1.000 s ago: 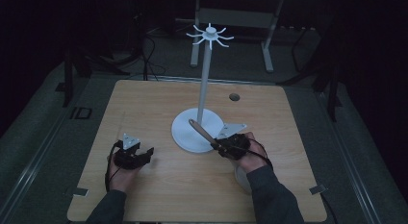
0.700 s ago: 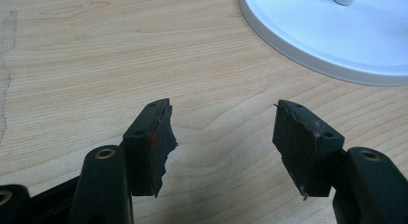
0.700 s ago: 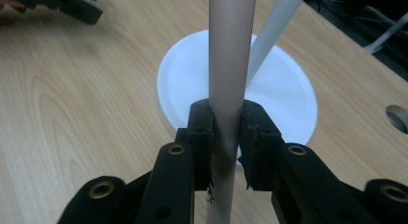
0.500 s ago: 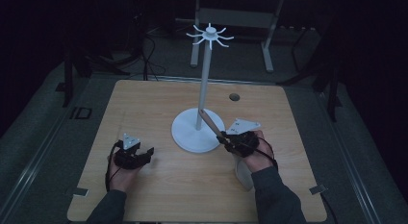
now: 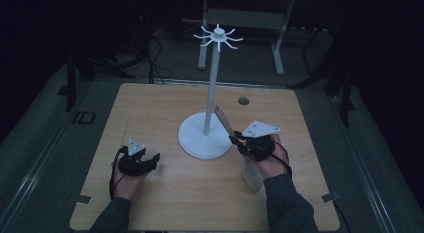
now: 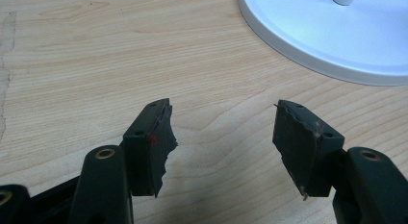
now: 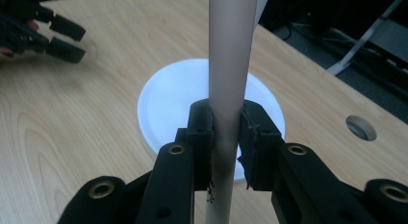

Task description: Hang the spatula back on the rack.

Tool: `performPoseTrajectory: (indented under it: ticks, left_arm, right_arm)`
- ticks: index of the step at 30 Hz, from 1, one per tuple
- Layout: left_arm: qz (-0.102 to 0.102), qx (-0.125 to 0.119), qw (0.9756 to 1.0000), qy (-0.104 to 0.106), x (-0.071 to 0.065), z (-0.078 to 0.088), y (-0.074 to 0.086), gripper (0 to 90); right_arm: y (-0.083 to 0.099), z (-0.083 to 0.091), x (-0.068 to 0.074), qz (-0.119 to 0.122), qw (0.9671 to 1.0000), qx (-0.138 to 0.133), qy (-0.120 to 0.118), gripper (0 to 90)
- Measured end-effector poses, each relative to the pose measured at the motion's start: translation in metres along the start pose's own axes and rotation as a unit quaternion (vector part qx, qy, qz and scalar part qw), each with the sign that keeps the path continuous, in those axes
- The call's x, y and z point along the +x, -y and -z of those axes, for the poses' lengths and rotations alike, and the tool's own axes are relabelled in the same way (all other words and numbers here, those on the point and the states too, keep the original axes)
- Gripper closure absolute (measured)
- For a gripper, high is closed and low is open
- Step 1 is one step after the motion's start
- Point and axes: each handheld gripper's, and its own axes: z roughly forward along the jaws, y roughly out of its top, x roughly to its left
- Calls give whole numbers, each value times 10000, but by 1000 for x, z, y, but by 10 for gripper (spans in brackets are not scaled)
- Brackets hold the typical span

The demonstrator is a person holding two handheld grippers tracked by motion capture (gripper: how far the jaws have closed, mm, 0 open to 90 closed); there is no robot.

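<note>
Dark room, wooden bench (image 5: 150,113) | right gripper (image 5: 235,138) fingers clamping a stick (image 5: 223,121) just right of the stand (image 5: 206,138) | left gripper (image 5: 150,160) fingers gaping empty, left of stand | step: carrying stick; next likely raising it toward the stand's hooks (image 5: 218,37).

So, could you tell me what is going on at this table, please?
A person sits at a wooden table with a gripper in each hand. The right gripper is shut on a long pale utensil handle, holding it tilted up beside the white hook stand, whose round base sits mid-table. None of the hooks at the top carries anything yet. The left gripper rests open on the table, empty.
</note>
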Motion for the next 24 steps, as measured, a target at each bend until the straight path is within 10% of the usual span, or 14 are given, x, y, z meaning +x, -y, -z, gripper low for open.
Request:
performPoseTrajectory:
  ticks: [24]
  left_arm:
    - [11,-7,10000,1,1,1,0,393]
  right_arm:
    - [-12,13,-2,-142,9981,-587,125,757]
